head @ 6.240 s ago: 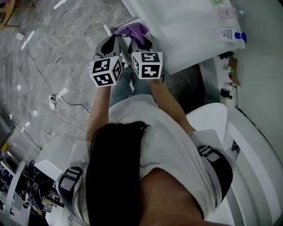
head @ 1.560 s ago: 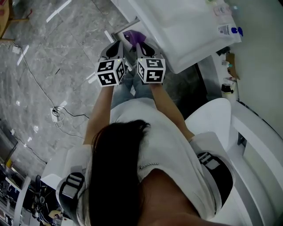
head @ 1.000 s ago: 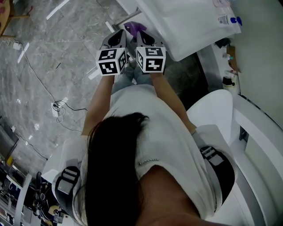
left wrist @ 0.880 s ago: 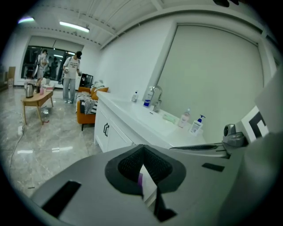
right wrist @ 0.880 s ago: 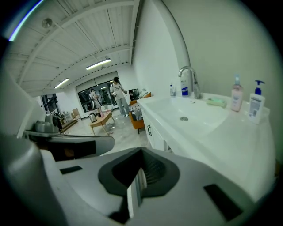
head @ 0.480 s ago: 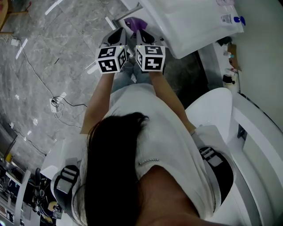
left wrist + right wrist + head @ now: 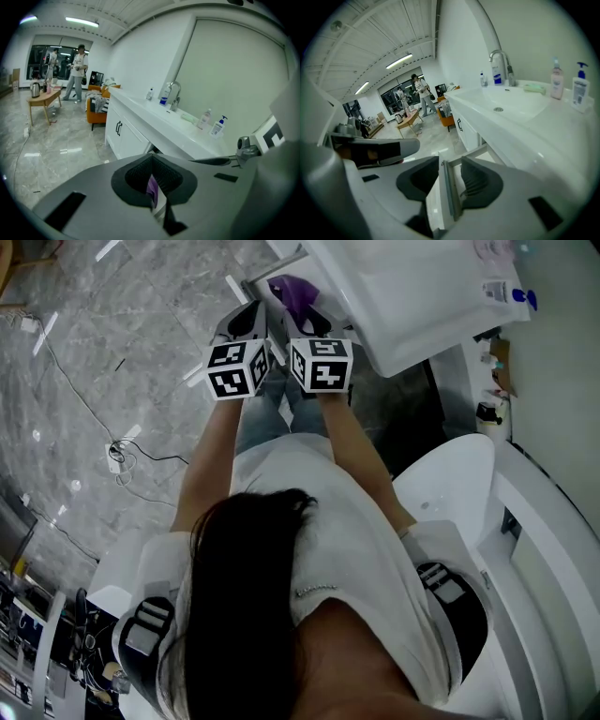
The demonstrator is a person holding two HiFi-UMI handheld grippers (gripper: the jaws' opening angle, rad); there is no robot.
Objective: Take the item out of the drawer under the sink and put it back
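— Grey marble floor (image 7: 94,381) underfoot, white sink counter (image 7: 412,296) at one o'clock. And the grippers?

— Left gripper (image 7: 253,310) is clamped on the purple cloth (image 7: 292,292), at twelve o'clock. Right gripper (image 7: 300,317), its jaws just opening, straddles the drawer front (image 7: 447,192) beyond.

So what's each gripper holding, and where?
Left gripper: shut on the purple item, near edge. Right gripper: nothing held; jaws have just been opening, drawer panel showing in the gap.
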